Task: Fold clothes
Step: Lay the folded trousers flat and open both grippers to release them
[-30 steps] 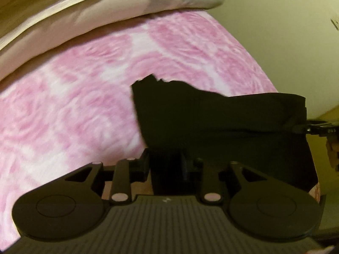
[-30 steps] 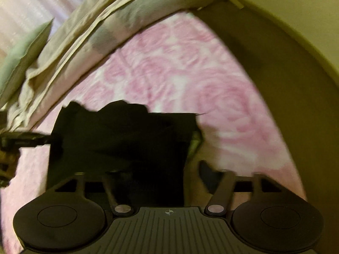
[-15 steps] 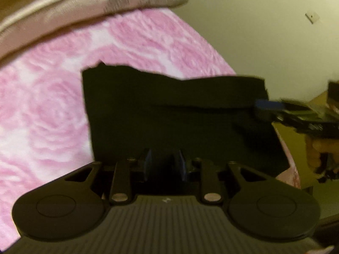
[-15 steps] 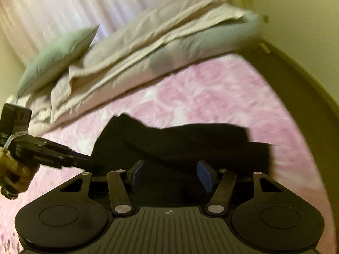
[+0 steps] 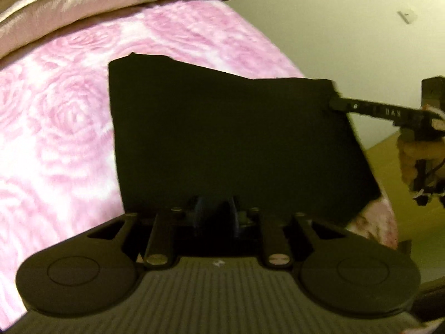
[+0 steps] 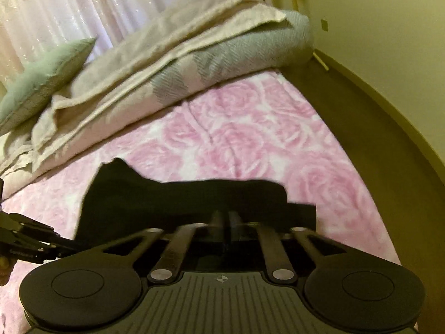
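Two sets of tongs hold one black garment [image 5: 233,139] above a bed covered by a pink rose-patterned blanket [image 5: 55,117]. The cloth hangs between them as a flat dark panel, its lower part out of sight behind the tools, so whether it touches the bed cannot be told.

Left tongs [image 5: 215,213] sit close together, pinched on the near edge of the cloth. Right tongs [image 6: 224,222] are closing, nearly together, with the garment's edge between them; in the left view their tips meet its far right corner.

Judging by how it drapes and dips between the holds, the cloth is light, soft and limp, not fragile. It will likely sag or slip if held by one point, so corners and hems along one edge are the best places to grip, pulled gently taut.

No containers are in view. Beyond the garment lie a folded beige and grey quilt [image 6: 178,64] and a pale green pillow [image 6: 44,75], with curtains [image 6: 83,5] behind.
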